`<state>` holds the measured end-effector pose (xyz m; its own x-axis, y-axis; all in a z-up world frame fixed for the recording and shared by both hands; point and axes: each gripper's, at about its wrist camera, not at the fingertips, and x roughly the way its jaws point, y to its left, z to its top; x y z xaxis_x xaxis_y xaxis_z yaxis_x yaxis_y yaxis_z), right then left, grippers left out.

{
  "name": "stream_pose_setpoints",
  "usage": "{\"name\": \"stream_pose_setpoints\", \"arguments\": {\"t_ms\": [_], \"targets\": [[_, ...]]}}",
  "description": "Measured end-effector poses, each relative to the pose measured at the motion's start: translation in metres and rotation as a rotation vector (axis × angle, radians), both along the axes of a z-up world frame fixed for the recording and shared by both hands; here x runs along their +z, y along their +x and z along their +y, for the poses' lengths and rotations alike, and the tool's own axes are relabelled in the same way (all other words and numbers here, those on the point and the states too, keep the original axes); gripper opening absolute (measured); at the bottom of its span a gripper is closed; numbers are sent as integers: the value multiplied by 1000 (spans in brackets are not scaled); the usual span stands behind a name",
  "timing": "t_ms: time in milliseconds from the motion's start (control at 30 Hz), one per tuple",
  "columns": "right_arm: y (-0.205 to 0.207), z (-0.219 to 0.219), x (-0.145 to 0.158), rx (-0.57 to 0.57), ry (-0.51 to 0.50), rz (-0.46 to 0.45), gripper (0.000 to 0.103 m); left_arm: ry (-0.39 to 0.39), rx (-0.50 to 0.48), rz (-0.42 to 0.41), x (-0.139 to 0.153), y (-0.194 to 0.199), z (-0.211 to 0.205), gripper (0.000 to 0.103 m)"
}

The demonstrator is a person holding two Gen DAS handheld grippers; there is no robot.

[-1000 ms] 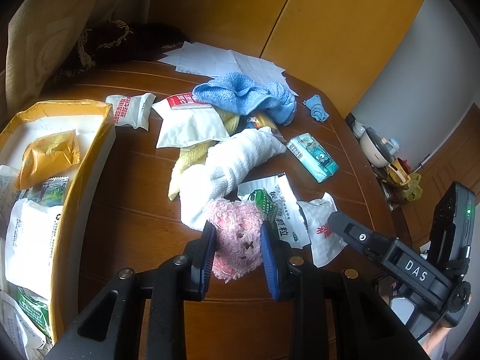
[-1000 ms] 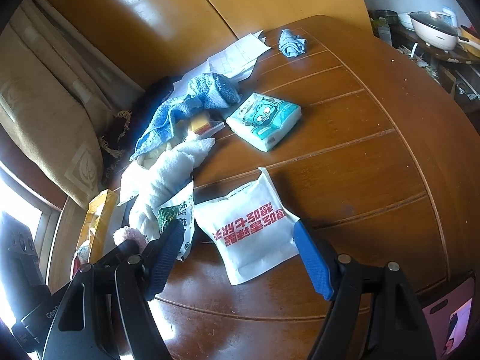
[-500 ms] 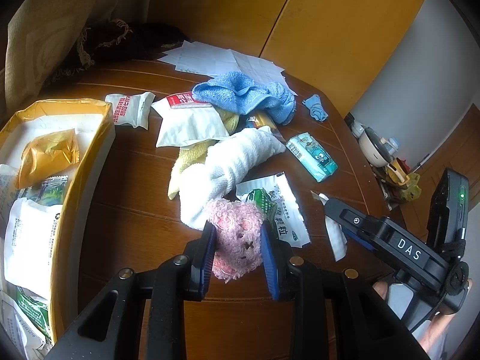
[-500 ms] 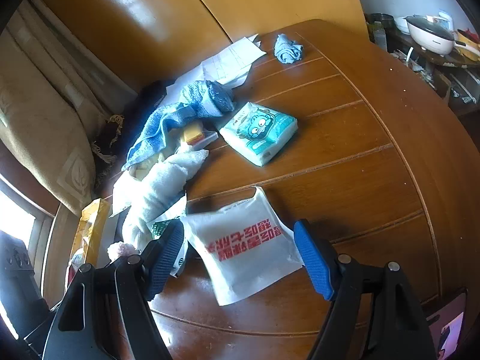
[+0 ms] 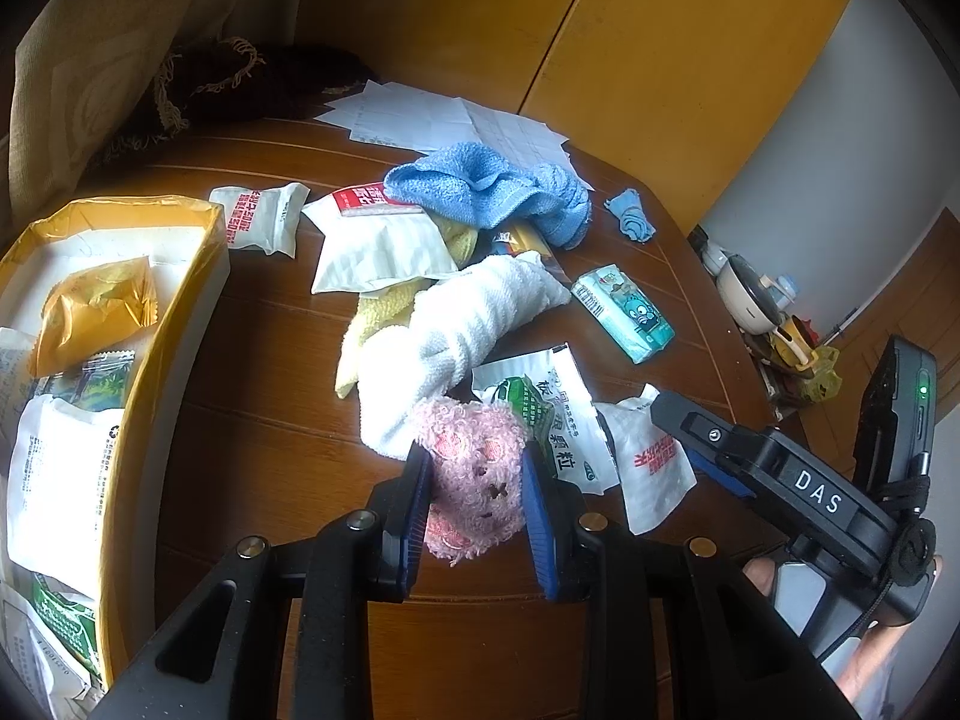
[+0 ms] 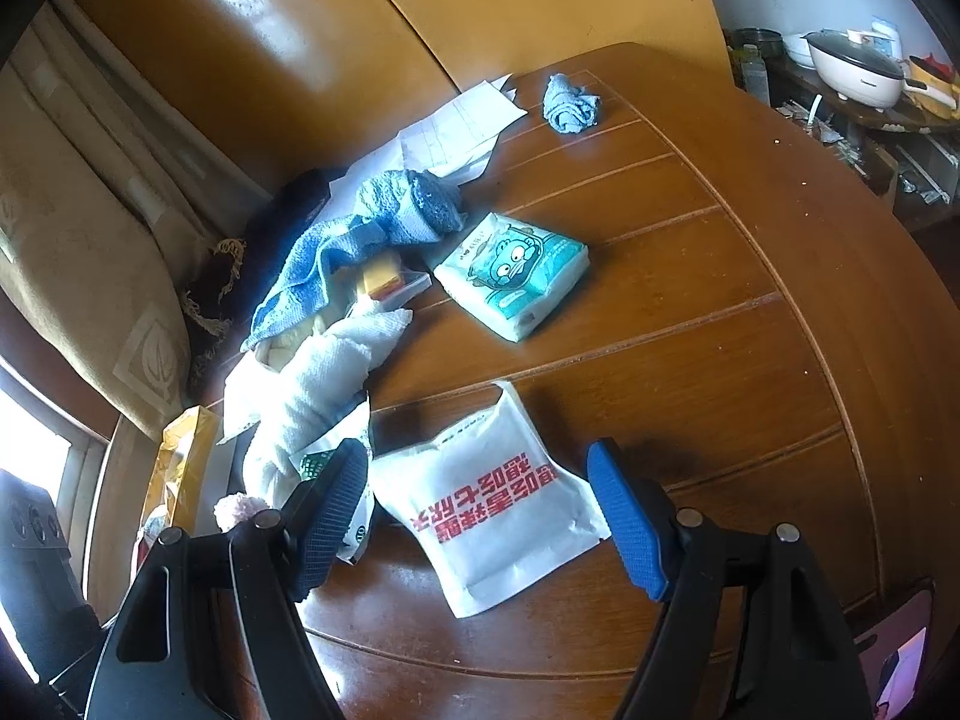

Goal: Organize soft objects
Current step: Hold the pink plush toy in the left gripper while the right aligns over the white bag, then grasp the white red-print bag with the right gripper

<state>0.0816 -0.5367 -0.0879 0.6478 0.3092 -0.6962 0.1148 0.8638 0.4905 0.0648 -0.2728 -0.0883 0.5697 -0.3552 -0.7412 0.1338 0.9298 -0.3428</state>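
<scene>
Two claws were at work over the brown wooden surface point(image 6: 690, 300). The left claw point(image 5: 477, 480) had its blue pads pressed against both sides of a fluffy pink plush toy point(image 5: 474, 474) — pinching it just above the wood, at the near end of the clutter. Right behind the toy lay a rolled white terry towel point(image 5: 468, 324), with a pale yellow cloth point(image 5: 384, 315) tucked under it and a crumpled blue towel point(image 5: 492, 192) farther back beside loose white paper sheets point(image 5: 420, 117). A small blue rag point(image 6: 570, 102) sat apart near the far edge. The right claw point(image 6: 480, 516) stood spread wide, its pads on either side of a flat white packet printed with red characters point(image 6: 486, 510) and not touching it — the packet rested on the wood. A teal tissue pack with a cartoon face point(image 6: 516, 270) lay beyond that. At the left, a yellow-rimmed cardboard box point(image 5: 180, 324) held several sachets and packets.
</scene>
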Motion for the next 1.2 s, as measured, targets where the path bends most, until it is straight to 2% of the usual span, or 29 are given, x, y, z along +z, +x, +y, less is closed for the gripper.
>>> {"name": "stream_pose_setpoints", "arguments": {"t_ms": [333, 500, 833, 1167, 1200], "targets": [[2, -1, -2, -12, -12, 3, 76, -3, 1, 3, -1, -1, 0, 29], [2, 7, -3, 20, -39, 0, 76, -4, 0, 0, 0, -1, 0, 29], [-8, 25, -2, 63, -170, 18, 76, -13, -1, -3, 3, -3, 5, 29], [-5, 52, -6, 89, -404, 43, 76, -22, 0, -2, 4, -4, 10, 29], [-5, 55, -7, 84, -429, 44, 72, -24, 2, -3, 5, -4, 11, 29]]}}
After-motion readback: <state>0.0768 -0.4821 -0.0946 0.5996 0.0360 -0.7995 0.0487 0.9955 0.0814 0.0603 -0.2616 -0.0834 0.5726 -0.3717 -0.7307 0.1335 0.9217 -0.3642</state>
